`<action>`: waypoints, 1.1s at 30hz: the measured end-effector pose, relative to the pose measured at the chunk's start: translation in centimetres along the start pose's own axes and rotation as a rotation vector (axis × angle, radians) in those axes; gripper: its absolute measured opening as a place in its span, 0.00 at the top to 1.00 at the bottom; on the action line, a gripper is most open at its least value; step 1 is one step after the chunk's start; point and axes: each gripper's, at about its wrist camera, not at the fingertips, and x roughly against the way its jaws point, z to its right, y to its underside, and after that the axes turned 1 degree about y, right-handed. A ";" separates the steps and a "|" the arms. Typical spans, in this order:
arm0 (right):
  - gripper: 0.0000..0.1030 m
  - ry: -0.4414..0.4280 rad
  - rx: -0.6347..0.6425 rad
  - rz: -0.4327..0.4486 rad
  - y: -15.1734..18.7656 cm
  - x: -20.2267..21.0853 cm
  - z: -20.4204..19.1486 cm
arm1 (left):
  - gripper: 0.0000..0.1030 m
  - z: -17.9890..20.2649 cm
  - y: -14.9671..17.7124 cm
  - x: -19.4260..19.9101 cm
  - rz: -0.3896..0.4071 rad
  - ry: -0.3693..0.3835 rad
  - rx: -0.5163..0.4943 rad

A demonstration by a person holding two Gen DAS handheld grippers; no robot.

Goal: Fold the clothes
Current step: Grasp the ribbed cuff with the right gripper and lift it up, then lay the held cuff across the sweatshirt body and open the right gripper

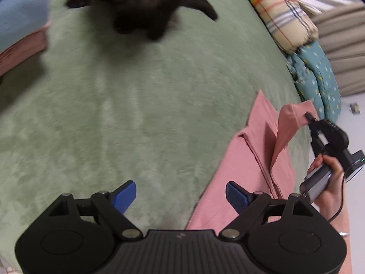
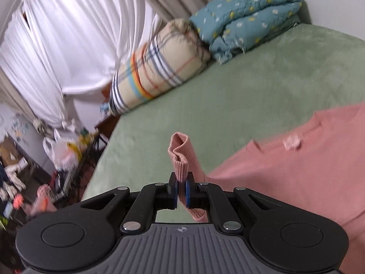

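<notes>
Green plush bed cover (image 2: 262, 86), white curtains (image 2: 68, 45) behind, rolled quilts (image 2: 159, 68) at bedside, cluttered floor (image 2: 34, 171)

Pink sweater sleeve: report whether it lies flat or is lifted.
Lifted. The right tongs pinch the ribbed cuff, and the sleeve hangs above the green blanket.

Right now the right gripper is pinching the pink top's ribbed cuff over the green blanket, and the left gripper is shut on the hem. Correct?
Not quite. The left gripper is open and holds nothing, as the left wrist view shows. The right gripper does pinch the cuff of the pink top over the green blanket.
</notes>
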 end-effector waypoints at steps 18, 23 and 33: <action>0.94 -0.083 0.193 -0.166 3.7 -3.8 -1.7 | 0.17 1.9 1.6 -3.4 -0.077 0.018 0.001; 0.94 -0.130 0.086 -0.133 3.3 -2.7 1.1 | 0.17 1.8 1.5 -3.8 -0.080 0.000 0.020; 0.94 0.034 -0.275 -0.043 0.9 0.5 17.2 | 0.17 2.7 1.5 -5.9 -0.115 0.015 0.011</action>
